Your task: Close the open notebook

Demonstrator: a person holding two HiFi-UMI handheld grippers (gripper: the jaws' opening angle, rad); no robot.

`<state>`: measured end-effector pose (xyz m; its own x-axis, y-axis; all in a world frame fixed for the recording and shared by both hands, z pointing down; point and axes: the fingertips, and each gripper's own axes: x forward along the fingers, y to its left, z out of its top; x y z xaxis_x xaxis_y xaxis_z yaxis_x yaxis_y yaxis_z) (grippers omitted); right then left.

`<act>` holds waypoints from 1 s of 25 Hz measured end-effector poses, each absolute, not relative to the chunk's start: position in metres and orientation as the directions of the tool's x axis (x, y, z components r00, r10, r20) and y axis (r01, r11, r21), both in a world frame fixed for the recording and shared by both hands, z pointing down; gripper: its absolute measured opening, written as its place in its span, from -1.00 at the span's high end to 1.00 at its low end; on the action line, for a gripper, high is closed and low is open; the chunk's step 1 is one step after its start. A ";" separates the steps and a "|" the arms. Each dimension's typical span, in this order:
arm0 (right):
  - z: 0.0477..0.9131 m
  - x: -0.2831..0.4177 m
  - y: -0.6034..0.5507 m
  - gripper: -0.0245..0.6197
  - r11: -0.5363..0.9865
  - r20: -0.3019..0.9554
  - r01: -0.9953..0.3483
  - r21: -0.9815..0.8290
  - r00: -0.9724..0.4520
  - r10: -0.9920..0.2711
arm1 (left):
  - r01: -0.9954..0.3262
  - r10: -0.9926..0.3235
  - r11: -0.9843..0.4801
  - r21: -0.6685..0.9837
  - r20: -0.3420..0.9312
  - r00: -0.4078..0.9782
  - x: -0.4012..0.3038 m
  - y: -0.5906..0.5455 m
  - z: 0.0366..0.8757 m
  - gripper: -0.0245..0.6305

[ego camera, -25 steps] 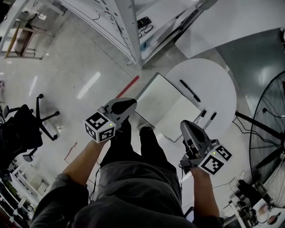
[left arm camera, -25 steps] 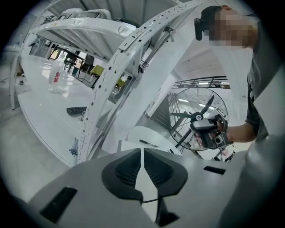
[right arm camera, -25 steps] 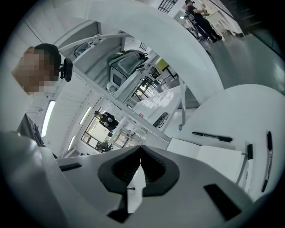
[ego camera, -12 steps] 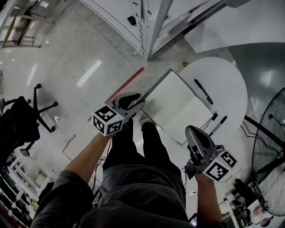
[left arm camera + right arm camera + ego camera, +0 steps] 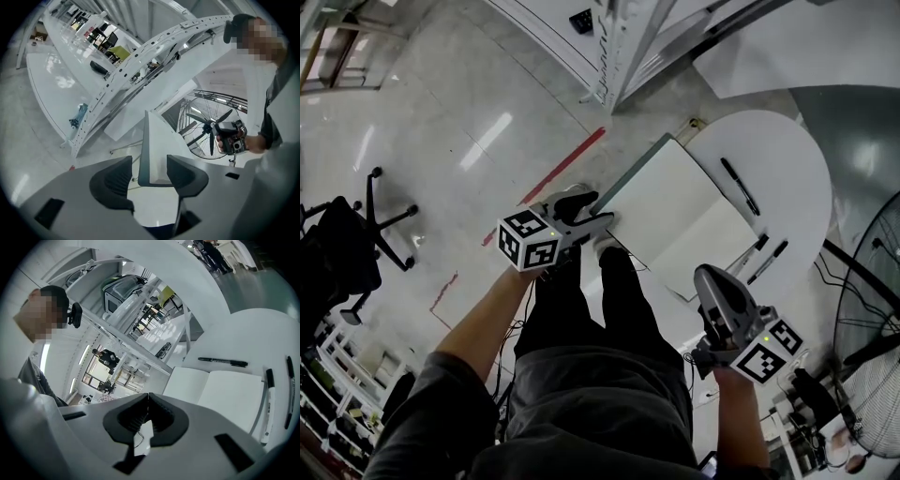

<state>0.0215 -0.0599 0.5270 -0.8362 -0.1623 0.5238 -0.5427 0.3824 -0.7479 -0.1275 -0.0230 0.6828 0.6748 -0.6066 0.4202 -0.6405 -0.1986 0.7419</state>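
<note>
White pages face up: the notebook (image 5: pixel 675 211) lies wide open on the round table (image 5: pixel 773 141), its near-left corner hanging past the table's edge. One pen (image 5: pixel 741 186) sits just beyond it on the far side, and two more (image 5: pixel 766 253) lie along its right edge.

Looks like the grab-the-cover step. The left gripper (image 5: pixel 592 208) is right at that overhanging left corner, jaws spread wide, and its own view shows the left cover's edge standing between the pads, not pinched yet. The right gripper (image 5: pixel 710 278) hangs near-right of the notebook, jaws pressed together on nothing, clear of the pages.

Next move, I reckon: squeeze the left jaws onto that cover, then swing it up and over to the right onto the other half. Might clip the pens at the right if it slides.

Versus a second ago, the left gripper has dropped down and moved in to the corner. Its jaws were together then and have just been opening. The right one has sunk a little.
</note>
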 end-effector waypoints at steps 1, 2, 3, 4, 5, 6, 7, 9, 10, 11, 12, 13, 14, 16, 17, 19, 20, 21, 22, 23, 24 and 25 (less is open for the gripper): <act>0.528 0.022 -0.059 0.86 0.381 0.524 -0.544 -0.748 -0.836 -0.163 | -0.625 -0.598 -0.199 0.755 0.412 0.688 -0.124 -0.021 0.684 0.22; 0.529 0.022 -0.058 0.86 0.379 0.524 -0.544 -0.748 -0.835 -0.165 | -0.611 -0.589 -0.199 0.766 0.405 0.699 -0.121 -0.019 0.685 0.22; 0.529 0.022 -0.058 0.86 0.377 0.524 -0.545 -0.748 -0.835 -0.167 | -0.601 -0.582 -0.198 0.774 0.400 0.707 -0.118 -0.018 0.686 0.22; 0.529 0.023 -0.057 0.86 0.376 0.525 -0.547 -0.748 -0.834 -0.170 | -0.593 -0.578 -0.194 0.781 0.397 0.713 -0.116 -0.016 0.687 0.22; 0.529 0.024 -0.057 0.86 0.374 0.525 -0.549 -0.747 -0.833 -0.173 | -0.587 -0.577 -0.189 0.787 0.394 0.715 -0.115 -0.015 0.688 0.23; 0.529 0.025 -0.056 0.86 0.373 0.526 -0.551 -0.747 -0.832 -0.176 | -0.582 -0.578 -0.184 0.792 0.392 0.716 -0.115 -0.015 0.688 0.23; 0.530 0.026 -0.055 0.86 0.372 0.526 -0.552 -0.746 -0.832 -0.179 | -0.580 -0.580 -0.182 0.794 0.390 0.715 -0.115 -0.015 0.688 0.26; 0.530 0.027 -0.054 0.86 0.371 0.525 -0.553 -0.746 -0.831 -0.183 | -0.583 -0.583 -0.183 0.791 0.390 0.712 -0.116 -0.014 0.686 0.31; 0.529 0.028 -0.053 0.86 0.371 0.524 -0.553 -0.746 -0.831 -0.186 | -0.586 -0.584 -0.187 0.788 0.391 0.712 -0.117 -0.014 0.685 0.34; 0.528 0.029 -0.052 0.86 0.371 0.523 -0.553 -0.746 -0.831 -0.188 | -0.590 -0.584 -0.192 0.785 0.392 0.711 -0.118 -0.014 0.683 0.38; 0.527 0.029 -0.052 0.86 0.371 0.521 -0.553 -0.746 -0.832 -0.192 | -0.594 -0.583 -0.199 0.780 0.393 0.711 -0.119 -0.015 0.680 0.42; 0.526 0.029 -0.051 0.86 0.372 0.519 -0.552 -0.746 -0.832 -0.196 | -0.598 -0.582 -0.207 0.774 0.394 0.711 -0.119 -0.015 0.678 0.46; 0.525 0.030 -0.051 0.86 0.372 0.516 -0.552 -0.746 -0.833 -0.200 | -0.602 -0.582 -0.214 0.770 0.394 0.712 -0.120 -0.015 0.675 0.50; 0.523 0.031 -0.050 0.86 0.373 0.510 -0.551 -0.747 -0.834 -0.210 | -0.606 -0.583 -0.229 0.762 0.392 0.712 -0.120 -0.015 0.668 0.58; 0.521 0.031 -0.049 0.86 0.374 0.507 -0.550 -0.747 -0.835 -0.215 | -0.608 -0.583 -0.236 0.758 0.390 0.713 -0.120 -0.015 0.663 0.60; 0.516 0.031 -0.047 0.86 0.372 0.498 -0.547 -0.750 -0.837 -0.227 | -0.609 -0.579 -0.251 0.752 0.387 0.717 -0.119 -0.014 0.654 0.63; 0.514 0.031 -0.047 0.86 0.367 0.492 -0.544 -0.755 -0.839 -0.233 | -0.609 -0.576 -0.261 0.749 0.386 0.721 -0.119 -0.013 0.649 0.64; 0.511 0.032 -0.047 0.86 0.360 0.484 -0.540 -0.760 -0.841 -0.241 | -0.608 -0.571 -0.269 0.747 0.384 0.725 -0.118 -0.013 0.645 0.64; 0.509 0.032 -0.048 0.86 0.354 0.474 -0.536 -0.766 -0.844 -0.251 | -0.606 -0.567 -0.277 0.746 0.382 0.730 -0.117 -0.013 0.641 0.65; 0.506 0.033 -0.049 0.86 0.350 0.466 -0.532 -0.771 -0.846 -0.261 | -0.604 -0.562 -0.283 0.745 0.381 0.734 -0.116 -0.012 0.637 0.66; 0.503 0.034 -0.050 0.86 0.349 0.458 -0.530 -0.773 -0.847 -0.270 | -0.602 -0.558 -0.290 0.744 0.379 0.738 -0.114 -0.012 0.633 0.67; 0.500 0.035 -0.051 0.86 0.348 0.451 -0.527 -0.775 -0.847 -0.280 | -0.601 -0.554 -0.297 0.742 0.378 0.741 -0.112 -0.012 0.628 0.67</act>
